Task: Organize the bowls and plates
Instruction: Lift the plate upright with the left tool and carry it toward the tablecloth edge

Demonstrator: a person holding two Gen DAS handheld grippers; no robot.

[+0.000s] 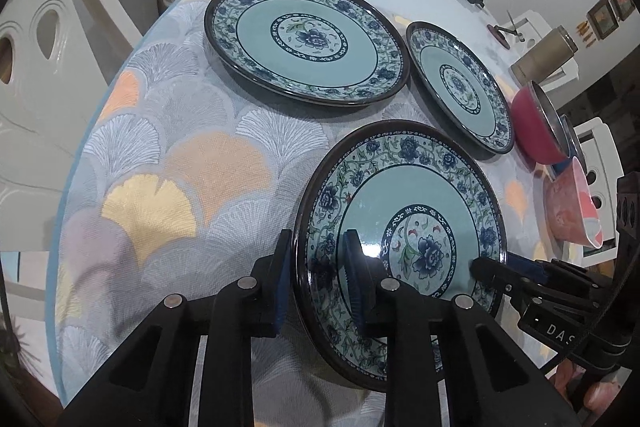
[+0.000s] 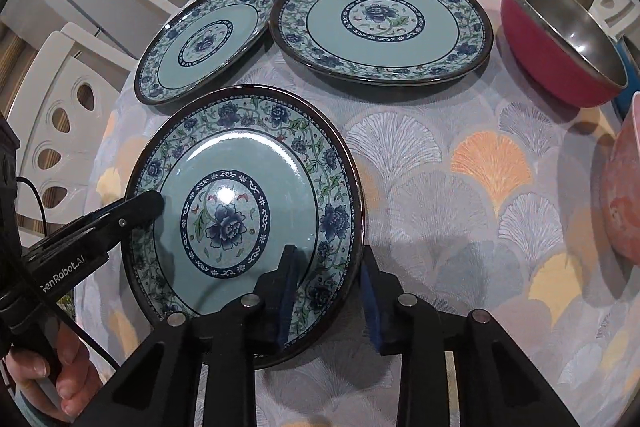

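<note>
Three teal plates with blue flower rims are on the patterned tablecloth. My left gripper (image 1: 318, 275) is shut on the near rim of the nearest plate (image 1: 404, 211), which is tilted up off the cloth. My right gripper (image 2: 328, 287) straddles the opposite rim of the same plate (image 2: 248, 187), one finger over it and one under. Whether it presses the rim is unclear. The large plate (image 1: 308, 39) (image 2: 380, 23) and a smaller plate (image 1: 460, 83) (image 2: 208, 43) lie flat beyond.
A red bowl with a steel inside (image 2: 560, 39) (image 1: 536, 123) and a pink bowl (image 2: 624, 195) (image 1: 572, 207) stand to the right. White chairs (image 2: 72, 107) ring the table. A tall canister (image 1: 544, 55) and small items lie farther back.
</note>
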